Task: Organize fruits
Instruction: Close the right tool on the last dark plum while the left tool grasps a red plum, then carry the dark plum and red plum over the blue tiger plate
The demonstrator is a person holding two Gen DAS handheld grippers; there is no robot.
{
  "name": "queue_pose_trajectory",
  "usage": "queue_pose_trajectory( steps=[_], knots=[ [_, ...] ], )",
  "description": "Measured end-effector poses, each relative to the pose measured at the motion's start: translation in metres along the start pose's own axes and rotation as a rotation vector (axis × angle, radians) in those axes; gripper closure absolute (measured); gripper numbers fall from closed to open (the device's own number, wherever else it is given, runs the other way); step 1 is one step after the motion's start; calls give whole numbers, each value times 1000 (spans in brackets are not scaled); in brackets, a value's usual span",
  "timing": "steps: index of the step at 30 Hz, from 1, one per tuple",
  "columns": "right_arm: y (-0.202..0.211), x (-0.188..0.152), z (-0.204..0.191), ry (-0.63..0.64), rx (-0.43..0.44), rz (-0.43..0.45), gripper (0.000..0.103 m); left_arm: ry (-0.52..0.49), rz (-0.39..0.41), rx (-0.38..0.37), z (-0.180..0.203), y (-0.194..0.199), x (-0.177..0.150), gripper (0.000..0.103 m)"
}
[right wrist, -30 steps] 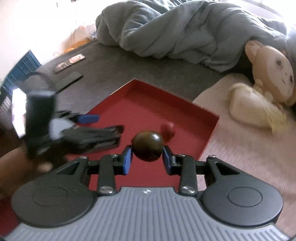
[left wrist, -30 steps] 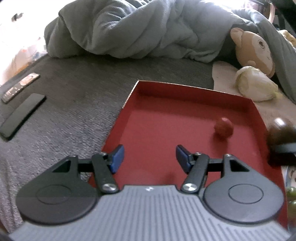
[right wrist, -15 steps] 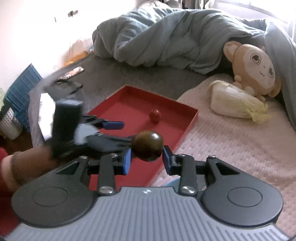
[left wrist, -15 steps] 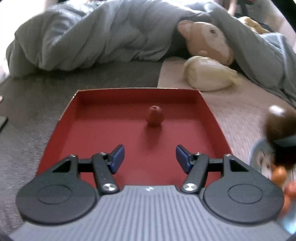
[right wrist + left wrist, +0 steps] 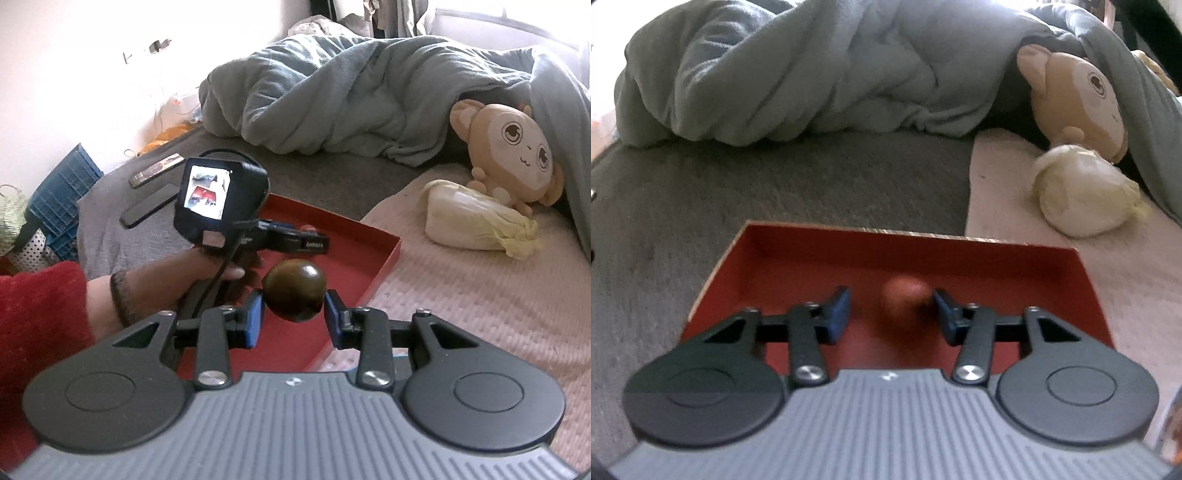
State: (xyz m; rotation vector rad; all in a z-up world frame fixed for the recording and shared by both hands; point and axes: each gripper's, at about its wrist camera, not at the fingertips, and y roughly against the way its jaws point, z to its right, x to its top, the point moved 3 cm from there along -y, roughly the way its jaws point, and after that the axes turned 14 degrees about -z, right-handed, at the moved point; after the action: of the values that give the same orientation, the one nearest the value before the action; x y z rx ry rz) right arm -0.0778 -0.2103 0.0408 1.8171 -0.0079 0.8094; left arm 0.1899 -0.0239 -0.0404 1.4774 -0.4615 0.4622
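Observation:
A red tray (image 5: 997, 266) lies on the bed; it also shows in the right wrist view (image 5: 369, 251). A small red fruit (image 5: 905, 295) sits in the tray, blurred, between the open fingers of my left gripper (image 5: 891, 308), nearer the right finger. In the right wrist view the left gripper (image 5: 295, 236) reaches over the tray and the red fruit (image 5: 309, 228) peeks out at its tip. My right gripper (image 5: 293, 314) is shut on a dark brown-green round fruit (image 5: 293, 290), held above the tray's near right part.
A rumpled grey-blue blanket (image 5: 351, 96) lies behind. A plush monkey (image 5: 509, 147) and a cabbage (image 5: 476, 221) lie on the pink cover to the right. A phone (image 5: 157, 170), a black bar (image 5: 147, 210) and blue crates (image 5: 62, 195) are at the left.
My left gripper moved forward into the tray so the red fruit now lies between its fingers. My right gripper rose and pulled back, still holding the dark fruit.

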Motion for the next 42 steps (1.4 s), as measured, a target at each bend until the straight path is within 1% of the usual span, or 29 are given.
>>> queue_pose_trajectory(
  steps=[1, 3, 6, 10, 15, 24, 30, 34, 42],
  knots=[
    [0, 0, 0, 2, 1, -1, 63, -2, 6, 1, -2, -1, 2, 67],
    [1, 0, 0, 3, 2, -1, 63, 0, 14, -15, -8, -2, 3, 67],
    [0, 1, 0, 9, 8, -2, 63, -10, 23, 1, -10, 1, -1, 68],
    [-3, 5, -3, 22, 16, -4, 63, 3, 9, 5, -10, 8, -6, 68],
    [-14, 7, -13, 47, 26, -33, 63, 1, -8, 10, -12, 29, -24, 68],
    [-33, 7, -21, 49, 15, -84, 63, -17, 3, 43, -9, 79, -62, 68],
    [-38, 9, -29, 53, 16, -89, 63, -15, 4, 53, -3, 102, -88, 68],
    [-36, 9, -31, 54, 15, -80, 63, -16, 2, 58, 1, 112, -97, 68],
    [-24, 2, -25, 40, 12, -74, 63, -25, 13, 55, 8, 125, -104, 68]
  ],
)
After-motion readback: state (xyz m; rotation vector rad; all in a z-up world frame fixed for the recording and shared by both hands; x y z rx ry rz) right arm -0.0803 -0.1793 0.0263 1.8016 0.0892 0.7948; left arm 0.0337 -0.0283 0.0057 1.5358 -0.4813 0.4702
